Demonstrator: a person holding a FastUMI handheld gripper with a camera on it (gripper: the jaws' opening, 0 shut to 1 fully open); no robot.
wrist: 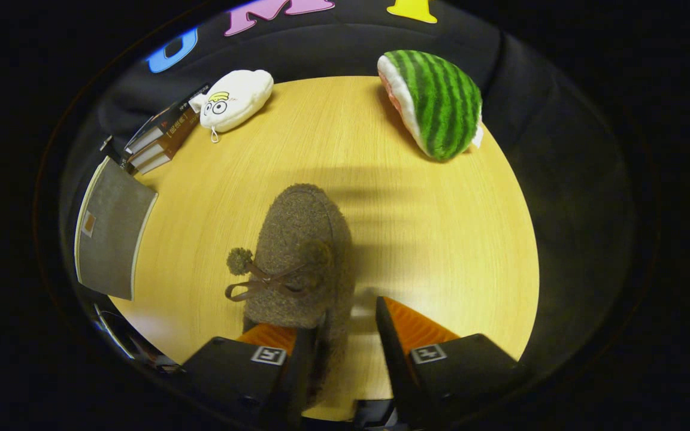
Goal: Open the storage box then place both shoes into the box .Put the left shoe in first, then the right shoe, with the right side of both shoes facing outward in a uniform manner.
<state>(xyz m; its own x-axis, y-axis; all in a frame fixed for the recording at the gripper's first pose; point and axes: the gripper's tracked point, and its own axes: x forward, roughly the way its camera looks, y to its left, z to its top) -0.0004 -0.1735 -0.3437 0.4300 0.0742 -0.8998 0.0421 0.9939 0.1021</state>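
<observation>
Shoe (pixel 303 251) toe pointing away from tool (pixel 345 335), lengthwise along fingers, tool apart

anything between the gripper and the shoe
Nothing visible does. The shoe lies right at the open gripper, its near end between the fingers, closer to the left one; bare table lies around it.

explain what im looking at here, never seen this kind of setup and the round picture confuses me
This is no robot arm: a person carries a two-finger gripper by hand, and a fisheye camera riding on it looks forward along the fingers, hence the round picture. The fingers stand apart around the heel of a fuzzy brown shoe with a pompom lace; whether both press on it I cannot tell. It is over a round wooden table. Beyond the shoe lie a watermelon plush, a white plush pouch, stacked books and a grey flat panel, possibly the box lid.
</observation>
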